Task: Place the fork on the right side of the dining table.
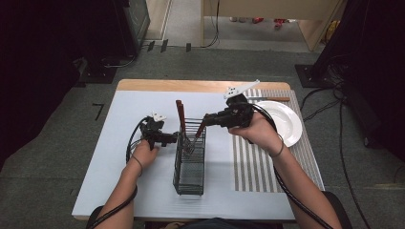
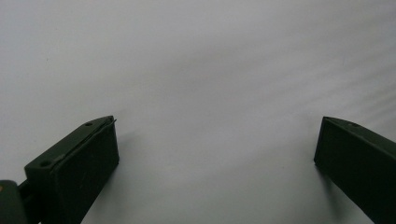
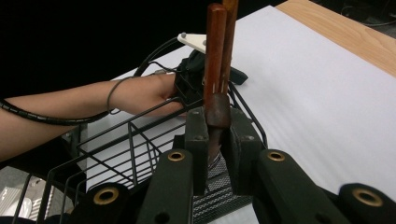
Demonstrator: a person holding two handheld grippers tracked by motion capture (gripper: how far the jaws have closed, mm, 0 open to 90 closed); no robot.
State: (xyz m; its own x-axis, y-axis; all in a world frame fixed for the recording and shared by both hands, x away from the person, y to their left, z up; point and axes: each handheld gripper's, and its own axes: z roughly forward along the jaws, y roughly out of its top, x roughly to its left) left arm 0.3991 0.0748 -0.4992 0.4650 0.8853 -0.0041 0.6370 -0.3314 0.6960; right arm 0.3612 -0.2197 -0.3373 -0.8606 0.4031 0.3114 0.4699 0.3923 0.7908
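A black wire cutlery basket stands lengthwise in the middle of the white table top. Two wooden-handled utensils stand upright at its far end. My right gripper reaches in from the right over the basket's far part. In the right gripper view its jaws are shut on the brown handle of a third utensil, whose lower end is down inside the basket. My left gripper rests on the table against the basket's left side. Its jaws are open, with bare white surface between them.
A white plate sits on a grey striped placemat to the right of the basket. A wooden-handled knife lies behind the plate. The table's wooden far edge borders carpeted floor with cables.
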